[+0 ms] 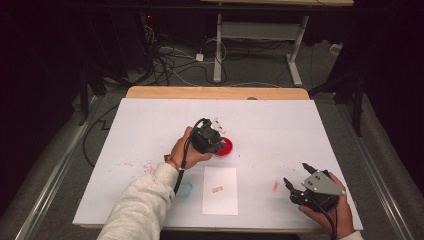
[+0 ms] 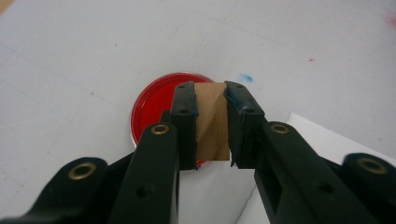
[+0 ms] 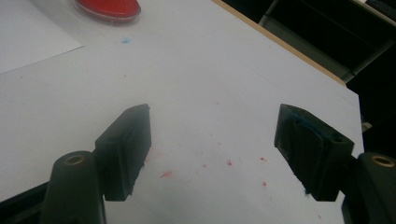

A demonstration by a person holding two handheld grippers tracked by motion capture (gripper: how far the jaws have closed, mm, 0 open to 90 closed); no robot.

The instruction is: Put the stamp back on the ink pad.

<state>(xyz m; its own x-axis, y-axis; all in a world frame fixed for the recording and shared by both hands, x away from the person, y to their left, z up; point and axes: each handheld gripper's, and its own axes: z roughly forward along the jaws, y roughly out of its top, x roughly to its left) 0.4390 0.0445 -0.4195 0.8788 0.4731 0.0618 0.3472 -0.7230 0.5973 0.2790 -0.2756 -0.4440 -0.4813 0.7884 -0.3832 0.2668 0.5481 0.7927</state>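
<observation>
A round red ink pad (image 1: 226,147) sits near the middle of the white table cover (image 1: 150,120). My left gripper (image 1: 212,141) hangs right over it, shut on a small wooden stamp block (image 2: 212,122) whose lower end is over the red ink pad (image 2: 149,107); whether the block touches the ink I cannot tell. A white sheet of paper (image 1: 220,190) lies in front of the pad and bears a small red stamp mark (image 1: 217,189). My right gripper (image 1: 299,181) rests near the front right of the table, open, with nothing between its fingers (image 3: 128,149).
Red specks (image 1: 137,164) and a red smear (image 1: 275,186) mark the cover, and a faint blue smudge (image 1: 185,188) lies left of the paper. A wooden table edge (image 1: 217,92) shows at the back. Cables and a desk frame (image 1: 260,45) are on the floor beyond.
</observation>
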